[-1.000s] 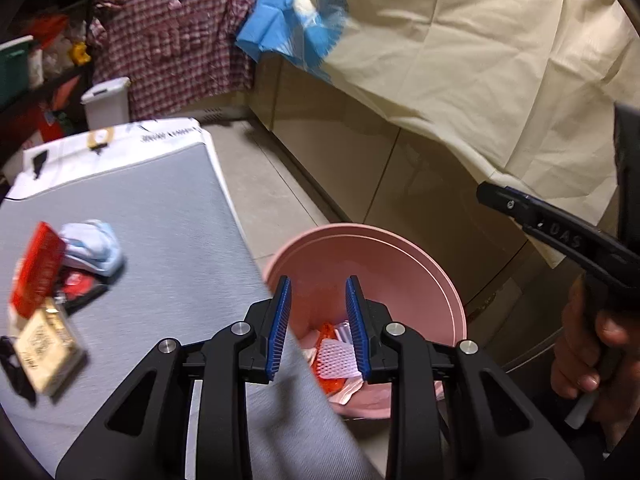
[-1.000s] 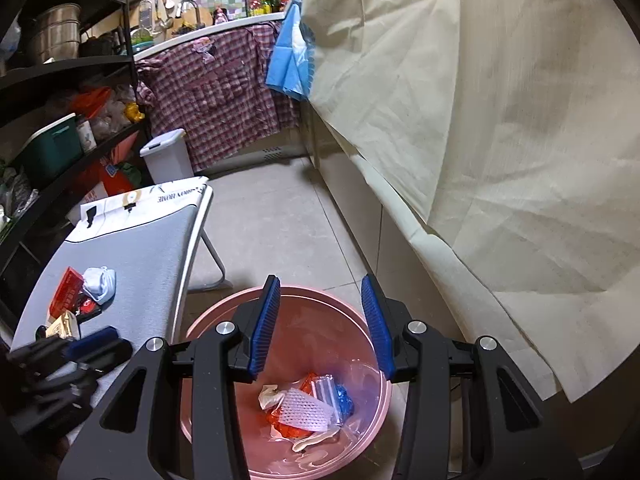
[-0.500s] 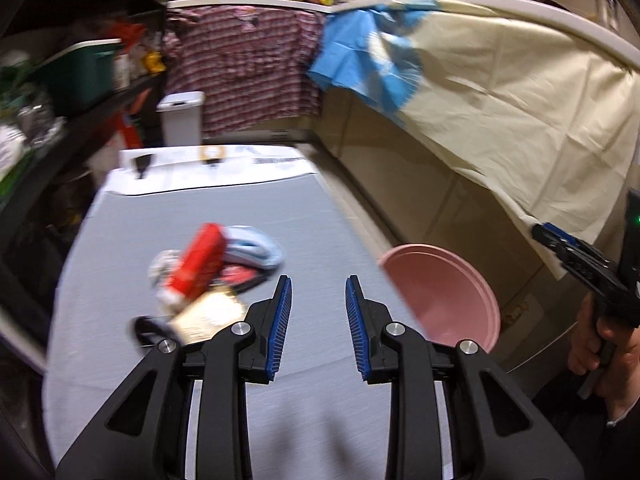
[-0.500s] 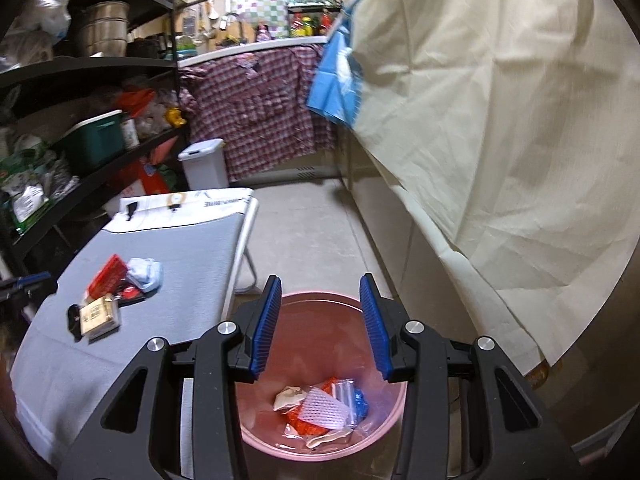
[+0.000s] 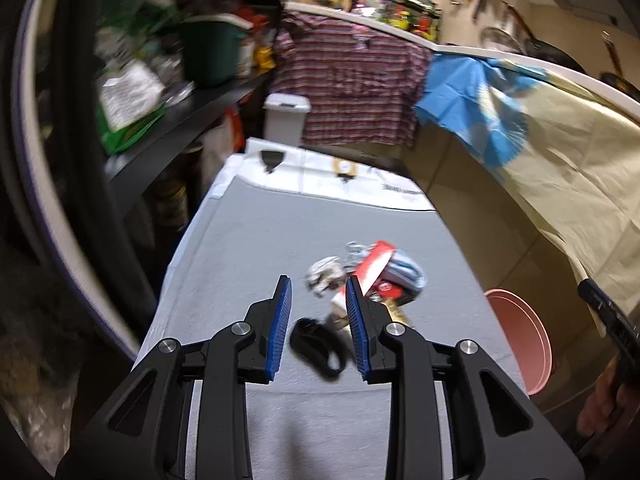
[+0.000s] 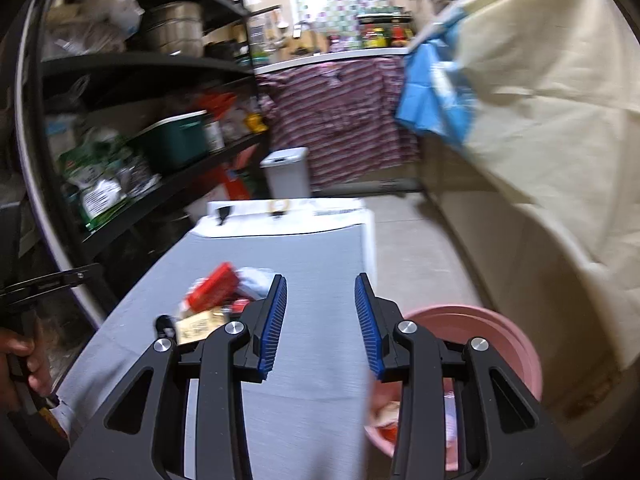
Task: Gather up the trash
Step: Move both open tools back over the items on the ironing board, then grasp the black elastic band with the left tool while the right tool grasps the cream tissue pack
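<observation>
A small heap of trash lies on the grey ironing board: a red packet, a crumpled white wrapper, a blue-and-white cloth piece, a tan packet and a black strap. My left gripper is open and empty, just above the board in front of the heap, with the black strap between its fingers. My right gripper is open and empty over the board's right side. The heap lies to its left, the pink bin with trash inside to its lower right.
The pink bin stands on the floor right of the board. Black shelves full of goods run along the left. A beige sheet hangs on the right. A white lidded bin and a plaid cloth are at the far end.
Both grippers swung left from over the pink bin to the ironing board. The left gripper has come close to the trash heap. Both stayed open and empty.
</observation>
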The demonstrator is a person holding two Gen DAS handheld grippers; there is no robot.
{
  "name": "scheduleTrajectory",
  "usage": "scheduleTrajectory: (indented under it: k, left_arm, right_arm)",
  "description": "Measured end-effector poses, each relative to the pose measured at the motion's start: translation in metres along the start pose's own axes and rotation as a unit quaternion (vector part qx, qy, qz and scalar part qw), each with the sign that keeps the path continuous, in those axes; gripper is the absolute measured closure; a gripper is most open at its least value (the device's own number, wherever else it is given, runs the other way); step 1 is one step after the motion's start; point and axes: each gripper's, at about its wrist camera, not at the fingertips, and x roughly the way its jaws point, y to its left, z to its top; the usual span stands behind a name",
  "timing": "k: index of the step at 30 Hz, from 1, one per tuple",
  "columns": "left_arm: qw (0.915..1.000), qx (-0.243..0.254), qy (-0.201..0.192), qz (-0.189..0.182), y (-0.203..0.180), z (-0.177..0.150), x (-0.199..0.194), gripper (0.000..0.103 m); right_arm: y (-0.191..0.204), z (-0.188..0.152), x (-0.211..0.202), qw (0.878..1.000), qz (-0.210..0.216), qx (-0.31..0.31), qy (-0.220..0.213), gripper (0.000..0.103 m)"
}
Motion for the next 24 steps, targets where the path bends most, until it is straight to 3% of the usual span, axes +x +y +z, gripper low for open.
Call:
scheduleTrajectory:
  k: [4, 13, 18, 24]
  left_arm:
    - [0.9997, -0.016, 0.006, 0.015, 0.018, -0.006, 0.006, 0.076]
    - [0.9988, -0.037, 0.016, 0.028, 0.041, -0.010, 0.020, 0.076]
    - [0.9984, -0.036, 0.037, 0.022, 0.041, -0.017, 0.036, 0.076]
    - [0.9973, -0.031, 0.066, 0.006, 0.031, -0.026, 0.061, 0.076]
  right_arm:
    - [0.039, -0.010, 0.037, 0.999, 0.037, -0.012, 0.020, 0.039]
    - [0.111, -0.046, 0.116, 0.984, 0.104, -0.082, 0.117, 0.018]
    - [0.127, -0.064, 0.147, 0.973, 0.115, -0.110, 0.169, 0.018]
    - [0.127, -0.073, 0.162, 0.966, 0.111, -0.126, 0.198, 0.018]
